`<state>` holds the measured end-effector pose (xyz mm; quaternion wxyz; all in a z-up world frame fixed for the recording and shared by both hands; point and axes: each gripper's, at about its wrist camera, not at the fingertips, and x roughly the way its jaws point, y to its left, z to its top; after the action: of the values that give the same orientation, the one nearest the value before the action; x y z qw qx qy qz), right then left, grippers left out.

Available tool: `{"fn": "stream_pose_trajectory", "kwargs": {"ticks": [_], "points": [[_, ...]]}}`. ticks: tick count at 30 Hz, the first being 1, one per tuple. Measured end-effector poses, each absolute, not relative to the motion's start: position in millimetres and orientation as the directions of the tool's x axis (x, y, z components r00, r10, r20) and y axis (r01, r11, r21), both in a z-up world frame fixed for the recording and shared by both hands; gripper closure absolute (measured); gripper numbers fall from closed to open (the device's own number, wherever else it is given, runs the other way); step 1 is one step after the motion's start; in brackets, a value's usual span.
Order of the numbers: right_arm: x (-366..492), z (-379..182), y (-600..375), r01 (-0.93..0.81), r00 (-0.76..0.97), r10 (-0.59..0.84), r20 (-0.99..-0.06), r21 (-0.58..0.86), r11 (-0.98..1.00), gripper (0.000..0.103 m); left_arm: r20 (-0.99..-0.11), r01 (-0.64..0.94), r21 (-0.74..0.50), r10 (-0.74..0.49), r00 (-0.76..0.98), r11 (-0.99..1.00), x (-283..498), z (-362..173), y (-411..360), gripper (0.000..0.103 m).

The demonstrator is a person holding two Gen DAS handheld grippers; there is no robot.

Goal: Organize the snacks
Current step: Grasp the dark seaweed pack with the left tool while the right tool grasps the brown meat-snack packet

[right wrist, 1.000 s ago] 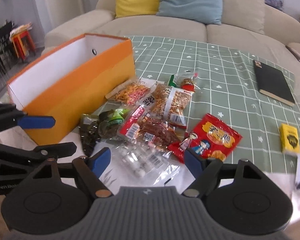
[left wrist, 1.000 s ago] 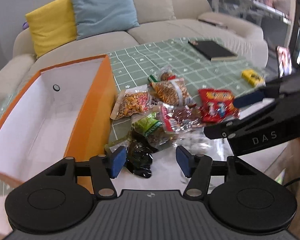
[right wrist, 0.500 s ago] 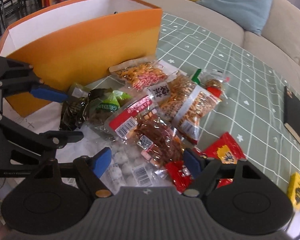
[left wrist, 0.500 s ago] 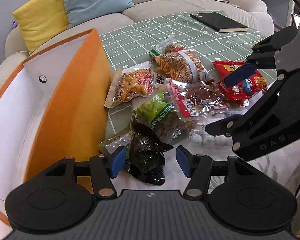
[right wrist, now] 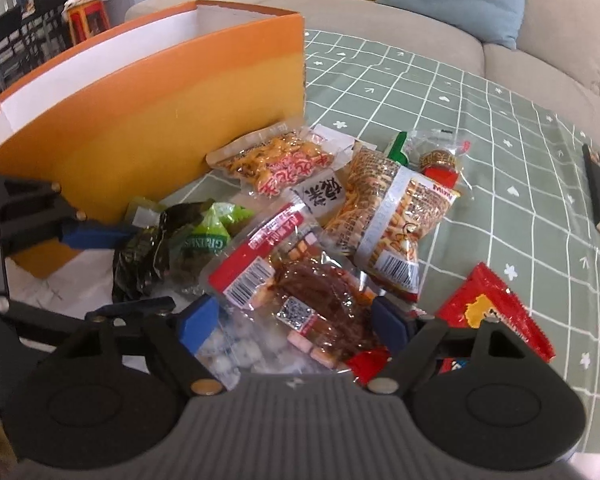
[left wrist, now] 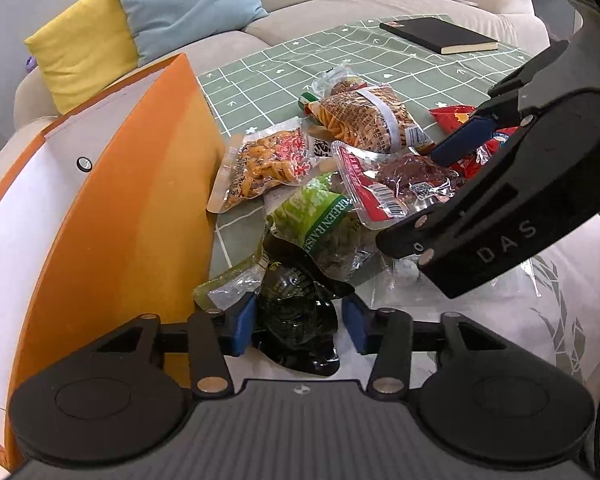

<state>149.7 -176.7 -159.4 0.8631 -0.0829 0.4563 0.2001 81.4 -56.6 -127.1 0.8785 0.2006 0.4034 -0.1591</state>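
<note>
Several snack packets lie heaped on the green checked tablecloth [right wrist: 480,128] beside an open orange box [left wrist: 140,220] [right wrist: 160,112]. My left gripper [left wrist: 298,326] [right wrist: 142,270] is low at the heap's near end. Its jaws are closing around a crumpled black packet [left wrist: 296,312] [right wrist: 140,256]; the left pad touches it, the right pad stands just clear. My right gripper [right wrist: 294,322] [left wrist: 432,192] hangs wide, its jaws opening slightly. It is over a clear red-labelled packet of brown meat [right wrist: 300,280] [left wrist: 400,176], not gripping it. A green raisin packet [left wrist: 320,220] [right wrist: 208,236] lies between them.
An orange-and-red snack packet [right wrist: 276,164], a striped noodle-snack bag [right wrist: 392,216], a red bag [right wrist: 496,320] and a clear pack of white balls [right wrist: 240,348] fill the heap. A black notebook [left wrist: 440,36] lies at the table's far side. A sofa with a yellow cushion [left wrist: 84,52] stands behind.
Both grippers came down toward the heap. The left gripper's fingers have drawn in around the black packet. The right gripper slid over the red-labelled meat packet.
</note>
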Motion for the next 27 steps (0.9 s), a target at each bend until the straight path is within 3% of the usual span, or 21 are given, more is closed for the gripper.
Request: {"fn": "stream_pose_trajectory", "kwargs": {"ticks": [4,9,12,25,27], "points": [[147,-158,-175,-0.415,0.516,0.267,-0.814,0.036,0.909,0.032,-0.771,0.429,0.204,-0.126,0.624,0.88,82,-127,-53,0.057],[144,-154,-177,-0.401,0.521,0.274,-0.809,0.052,0.915,0.058,-0.771,0.423,0.187,-0.135,0.623,0.887,81,-126,-53,0.057],[144,-153,-179,-0.394,0.521,0.277,-0.807,0.061,0.917,0.067,-0.769,0.418,0.183,-0.135,0.624,0.89,79,-126,-53,0.057],[134,-138,-181,-0.393,0.542,0.317,-0.778,0.1,0.914,0.07,-0.73,0.363,0.116,-0.168,0.662,0.925,71,-106,-43,0.058],[134,-135,-182,-0.388,0.541,0.327,-0.775,0.115,0.915,0.078,-0.725,0.359,0.105,-0.175,0.666,0.928,70,-103,-42,0.058]]}}
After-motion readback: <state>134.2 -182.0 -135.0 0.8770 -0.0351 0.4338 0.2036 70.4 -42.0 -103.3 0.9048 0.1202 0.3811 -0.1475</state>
